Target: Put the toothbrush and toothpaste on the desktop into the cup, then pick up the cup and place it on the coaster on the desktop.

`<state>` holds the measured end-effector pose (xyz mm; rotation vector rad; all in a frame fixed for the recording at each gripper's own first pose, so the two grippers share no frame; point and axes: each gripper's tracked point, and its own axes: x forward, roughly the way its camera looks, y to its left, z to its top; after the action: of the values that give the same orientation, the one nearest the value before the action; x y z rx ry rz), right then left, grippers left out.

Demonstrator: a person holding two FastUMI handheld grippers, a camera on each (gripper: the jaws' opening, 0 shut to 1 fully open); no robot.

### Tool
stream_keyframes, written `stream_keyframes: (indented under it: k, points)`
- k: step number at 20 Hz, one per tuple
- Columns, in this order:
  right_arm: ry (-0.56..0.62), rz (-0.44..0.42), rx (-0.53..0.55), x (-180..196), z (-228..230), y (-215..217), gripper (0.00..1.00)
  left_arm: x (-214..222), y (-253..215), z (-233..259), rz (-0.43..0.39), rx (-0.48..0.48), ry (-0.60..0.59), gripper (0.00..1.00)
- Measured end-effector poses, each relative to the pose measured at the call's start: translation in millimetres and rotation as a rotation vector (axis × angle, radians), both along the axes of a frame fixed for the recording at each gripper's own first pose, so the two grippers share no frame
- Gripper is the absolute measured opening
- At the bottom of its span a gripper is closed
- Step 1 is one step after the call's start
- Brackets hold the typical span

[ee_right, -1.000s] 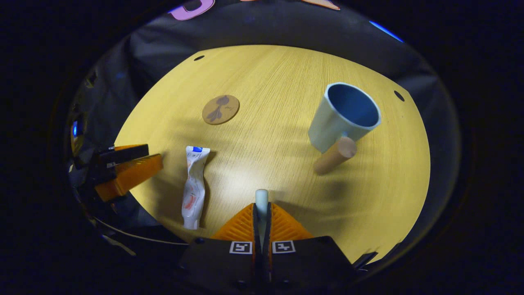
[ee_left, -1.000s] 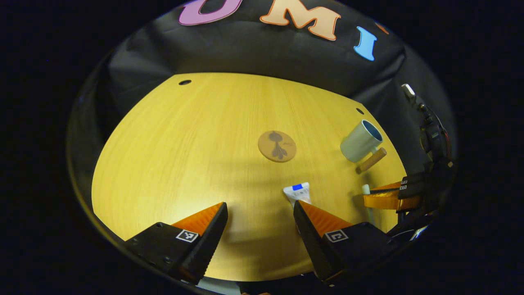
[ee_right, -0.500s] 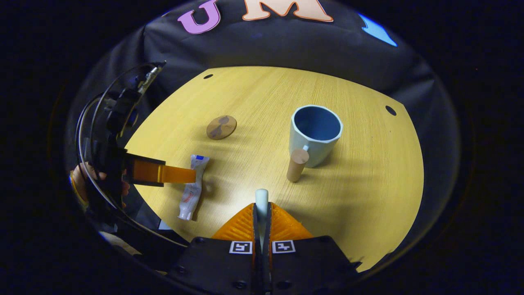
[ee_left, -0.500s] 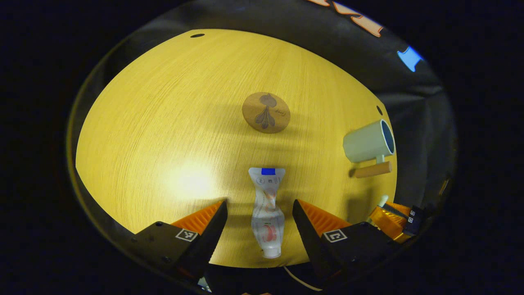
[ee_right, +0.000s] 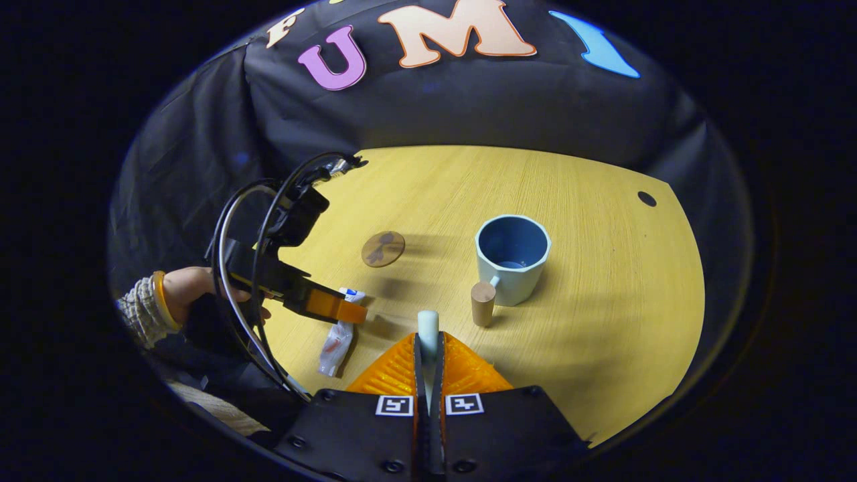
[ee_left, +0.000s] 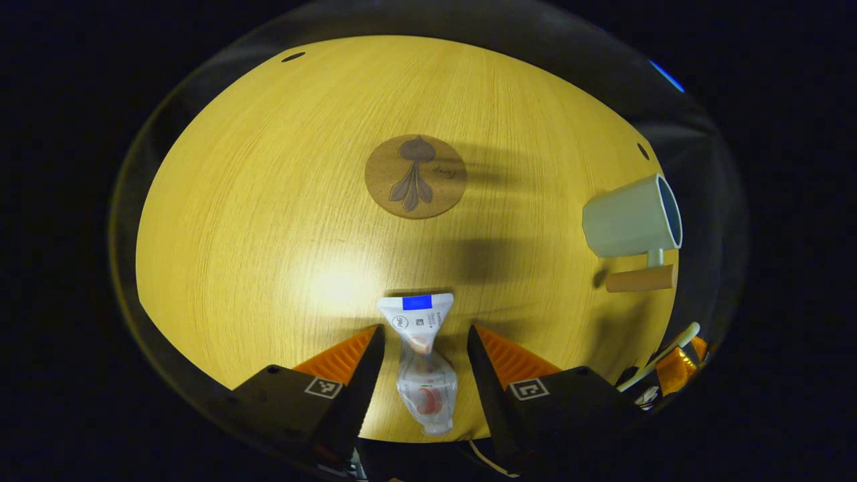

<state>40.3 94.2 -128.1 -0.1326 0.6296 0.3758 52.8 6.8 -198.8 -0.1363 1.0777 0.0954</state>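
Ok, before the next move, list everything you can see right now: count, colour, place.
Wooden desktop: one, yellow, under everything.
Round cork coaster: one, brown with dark motif, mid-desk, bare.
Ceramic cup: one, pale outside, blue inside, wooden handle, upright right of coaster.
Toothpaste tube: one, white, flat on desk between the left fingers.
Toothbrush: one, white, in right gripper.
Left hand-held gripper: orange fingers, open.
Right hand-held gripper: shut on toothbrush.
Hand: one, holding left gripper.

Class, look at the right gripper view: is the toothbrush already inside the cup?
No. The toothbrush is clamped between the right gripper fingers, short of the cup, whose blue inside holds nothing.
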Motion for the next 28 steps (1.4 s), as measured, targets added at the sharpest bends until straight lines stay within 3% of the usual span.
stream_keyframes:
  k: [4,8,10,12,20,24,28]
  points:
    - [-0.002,0.018,0.049,-1.3,11.8,1.7,0.04,5.0,0.1,-2.0,0.005,0.03,0.017,0.73]
    - [-0.041,0.034,0.087,4.6,31.4,2.5,0.03,4.8,6.5,-4.5,-0.003,0.079,0.037,0.63]
    - [-0.061,0.04,0.093,10.3,39.7,1.3,0.03,3.2,13.9,-5.4,0.006,0.102,0.046,0.43]
    - [-0.069,0.037,0.124,14.6,46.3,2.2,0.03,1.5,12.8,-4.7,0.007,0.091,0.039,0.34]
    - [-0.169,0.031,0.388,41.3,109.3,9.1,0.03,1.3,7.2,-3.7,0.066,0.015,-0.025,0.23]
    - [-0.237,0.002,0.408,62.6,129.5,-6.2,0.03,1.4,6.1,-3.7,0.026,0.037,-0.044,0.14]
    - [-0.342,-0.025,0.488,84.7,158.4,-13.0,0.03,3.3,2.7,1.4,0.058,0.001,-0.138,0.1]
